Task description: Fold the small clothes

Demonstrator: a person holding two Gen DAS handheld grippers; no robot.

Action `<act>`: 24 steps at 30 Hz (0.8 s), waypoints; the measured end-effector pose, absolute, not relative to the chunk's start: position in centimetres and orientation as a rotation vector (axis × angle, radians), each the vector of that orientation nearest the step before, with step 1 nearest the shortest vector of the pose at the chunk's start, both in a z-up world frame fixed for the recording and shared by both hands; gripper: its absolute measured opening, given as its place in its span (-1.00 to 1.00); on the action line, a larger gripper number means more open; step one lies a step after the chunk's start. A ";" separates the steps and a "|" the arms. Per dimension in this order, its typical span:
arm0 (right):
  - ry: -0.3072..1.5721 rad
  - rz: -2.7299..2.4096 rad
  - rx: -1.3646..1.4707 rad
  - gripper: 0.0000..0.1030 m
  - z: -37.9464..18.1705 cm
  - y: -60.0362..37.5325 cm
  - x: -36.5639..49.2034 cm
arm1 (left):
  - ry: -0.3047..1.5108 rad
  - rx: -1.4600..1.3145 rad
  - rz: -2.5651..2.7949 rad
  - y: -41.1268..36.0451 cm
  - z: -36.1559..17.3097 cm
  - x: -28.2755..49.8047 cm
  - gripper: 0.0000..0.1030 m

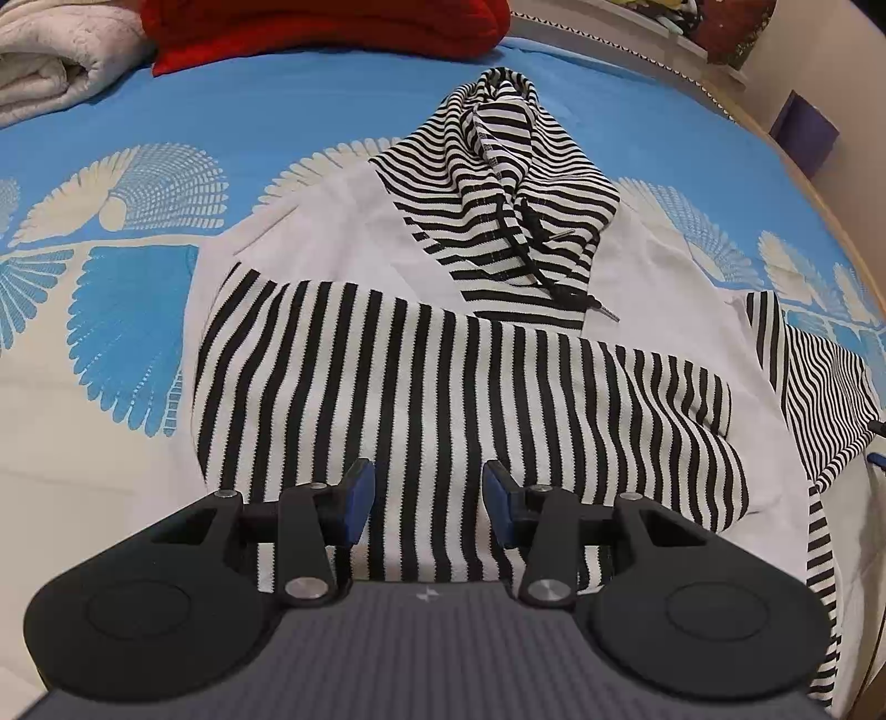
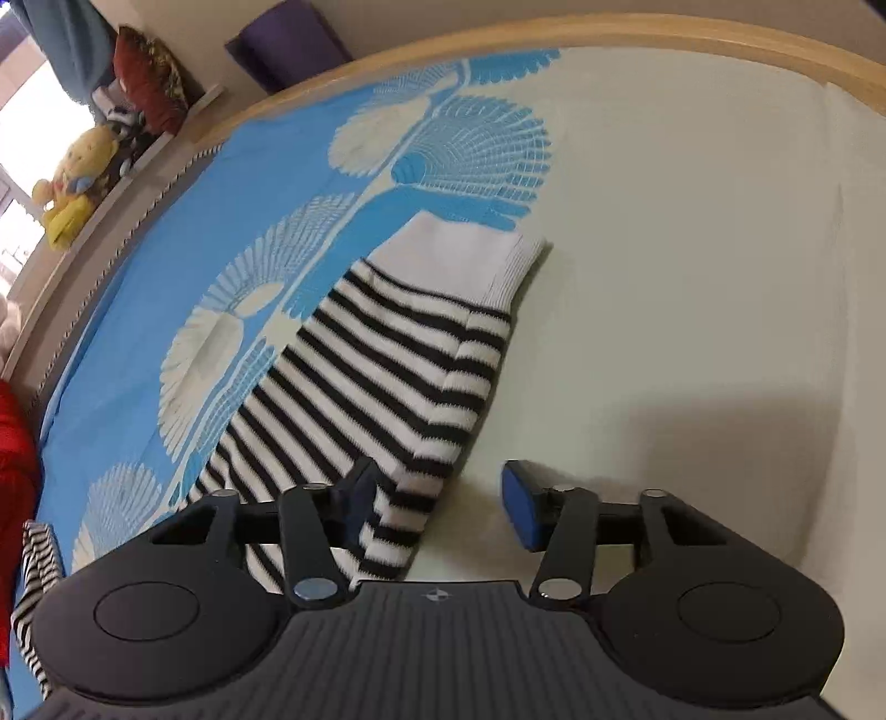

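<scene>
A small white hoodie (image 1: pixel 354 232) with black-and-white striped hood (image 1: pixel 498 183) and sleeves lies flat on the bed. One striped sleeve (image 1: pixel 443 399) is folded across its chest. My left gripper (image 1: pixel 427 495) is open just above that folded sleeve, holding nothing. The other striped sleeve (image 2: pixel 387 376) with a white ribbed cuff (image 2: pixel 498 260) stretches out on the bed in the right wrist view. My right gripper (image 2: pixel 443 509) is open low over this sleeve, its left finger (image 2: pixel 360 498) over the fabric, its right finger (image 2: pixel 523 509) over bare sheet.
The bed cover (image 1: pixel 166 138) is blue and white with a fan pattern. A red garment (image 1: pixel 321 27) and a folded beige blanket (image 1: pixel 50 66) lie at the far edge. The wooden bed frame (image 2: pixel 664 39) and a shelf with a yellow plush toy (image 2: pixel 72 183) border the bed.
</scene>
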State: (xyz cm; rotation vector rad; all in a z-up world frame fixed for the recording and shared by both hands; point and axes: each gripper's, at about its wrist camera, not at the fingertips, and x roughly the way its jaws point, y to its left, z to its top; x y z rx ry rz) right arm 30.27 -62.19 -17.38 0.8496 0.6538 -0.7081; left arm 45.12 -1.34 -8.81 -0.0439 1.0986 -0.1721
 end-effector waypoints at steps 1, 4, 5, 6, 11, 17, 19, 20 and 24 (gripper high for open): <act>0.649 -0.703 0.834 -0.44 -17.4 -62.1 30.5 | 1.098 -0.046 -0.170 -1.2 -8.8 45.1 -0.08; 0.615 -0.670 0.870 -0.95 -17.6 -62.0 30.8 | 1.093 -0.053 -0.161 -0.6 -8.5 45.1 -0.08; 0.594 -0.680 0.856 -0.96 -17.2 -61.8 30.8 | 1.091 -0.056 -0.159 -0.3 -8.4 45.1 -0.08; 0.568 -0.683 0.809 -0.96 -16.4 -61.0 31.0 | 1.090 -0.058 -0.157 -0.1 -8.3 45.1 -0.08; 0.456 -0.559 0.561 -0.97 -10.9 -54.8 33.3 | 1.078 -0.089 -0.136 1.4 -7.6 45.1 -0.08; 0.395 -0.178 0.328 -0.98 -4.6 -41.1 35.1 | 1.059 -0.138 -0.106 3.6 -6.6 45.1 -0.08; 0.421 0.048 0.259 -0.98 -3.6 -34.9 35.0 | 1.053 -0.161 -0.096 4.4 -6.3 45.2 -0.08; 0.459 0.168 0.238 -0.98 -3.6 -32.1 35.0 | 1.051 -0.177 -0.088 4.9 -6.2 45.2 -0.08; 0.806 0.464 0.213 -0.89 -6.1 -23.1 35.3 | 1.047 -0.234 -0.075 6.1 -5.7 45.3 -0.08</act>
